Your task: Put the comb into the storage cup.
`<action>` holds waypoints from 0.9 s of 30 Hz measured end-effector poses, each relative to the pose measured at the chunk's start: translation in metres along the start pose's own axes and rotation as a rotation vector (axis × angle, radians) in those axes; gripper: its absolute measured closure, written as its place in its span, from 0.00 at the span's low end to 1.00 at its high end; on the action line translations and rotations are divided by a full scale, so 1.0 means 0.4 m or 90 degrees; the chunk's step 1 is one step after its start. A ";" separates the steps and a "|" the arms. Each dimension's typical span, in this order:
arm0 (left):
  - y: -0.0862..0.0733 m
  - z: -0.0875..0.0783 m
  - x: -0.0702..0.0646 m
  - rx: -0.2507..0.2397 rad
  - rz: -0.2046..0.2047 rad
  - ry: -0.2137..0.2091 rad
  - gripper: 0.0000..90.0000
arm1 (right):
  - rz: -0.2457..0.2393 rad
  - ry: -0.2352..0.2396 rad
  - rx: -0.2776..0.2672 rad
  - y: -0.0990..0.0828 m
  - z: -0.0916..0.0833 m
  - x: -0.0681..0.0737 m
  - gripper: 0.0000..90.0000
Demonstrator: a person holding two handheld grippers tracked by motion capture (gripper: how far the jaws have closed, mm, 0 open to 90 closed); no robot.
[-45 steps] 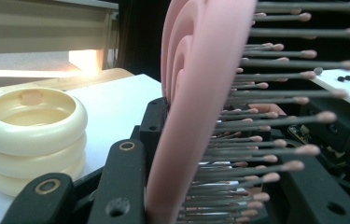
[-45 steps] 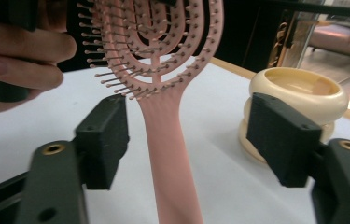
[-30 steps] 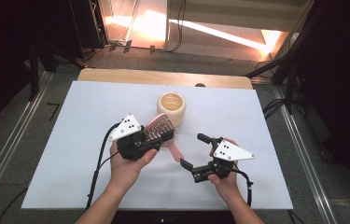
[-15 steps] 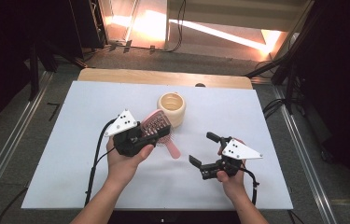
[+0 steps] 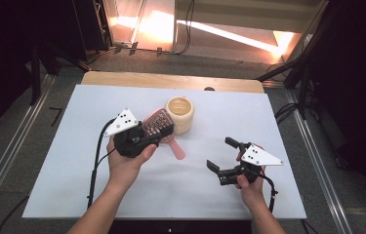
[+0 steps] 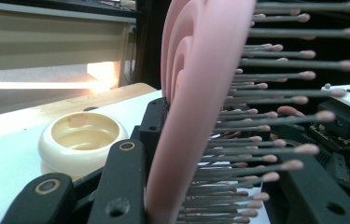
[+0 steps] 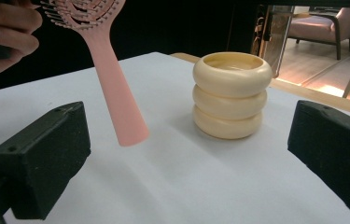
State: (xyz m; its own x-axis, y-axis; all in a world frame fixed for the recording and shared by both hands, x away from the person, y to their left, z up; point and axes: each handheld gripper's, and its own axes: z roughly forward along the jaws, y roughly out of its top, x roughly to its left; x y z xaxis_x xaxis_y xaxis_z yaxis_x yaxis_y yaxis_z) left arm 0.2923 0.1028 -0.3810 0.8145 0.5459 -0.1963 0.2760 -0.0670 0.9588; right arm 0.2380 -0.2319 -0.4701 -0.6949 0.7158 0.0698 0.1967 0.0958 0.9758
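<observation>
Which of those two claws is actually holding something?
The left claw: it is shut on the pink hairbrush. The right claw gapes open, empty.

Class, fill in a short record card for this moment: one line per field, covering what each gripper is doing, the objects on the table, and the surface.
left gripper: shut on the pink hairbrush, gripping its head, handle hanging free
right gripper: open, holding nothing, low over the table
cream ribbed cup: upright, open top, beside the brush
brush and cup contact: cannot tell
table: white sheet over a wooden top
</observation>
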 end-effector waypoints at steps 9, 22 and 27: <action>0.023 0.008 0.018 -0.003 -0.002 0.004 0.70 | 0.005 -0.019 0.000 -0.009 -0.031 -0.024 0.00; 0.053 0.024 0.034 -0.013 -0.001 0.012 0.70 | 0.009 -0.051 0.003 -0.029 -0.096 -0.056 0.00; 0.061 0.035 0.041 -0.011 -0.002 0.014 0.70 | 0.011 -0.060 0.004 -0.034 -0.106 -0.062 0.00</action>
State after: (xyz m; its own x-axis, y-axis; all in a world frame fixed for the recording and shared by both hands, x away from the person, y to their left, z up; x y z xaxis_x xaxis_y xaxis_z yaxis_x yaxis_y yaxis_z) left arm 0.3193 0.0985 -0.3638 0.8021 0.5643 -0.1955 0.2700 -0.0506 0.9615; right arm 0.2230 -0.2803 -0.4763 -0.6238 0.7787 0.0666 0.2128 0.0873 0.9732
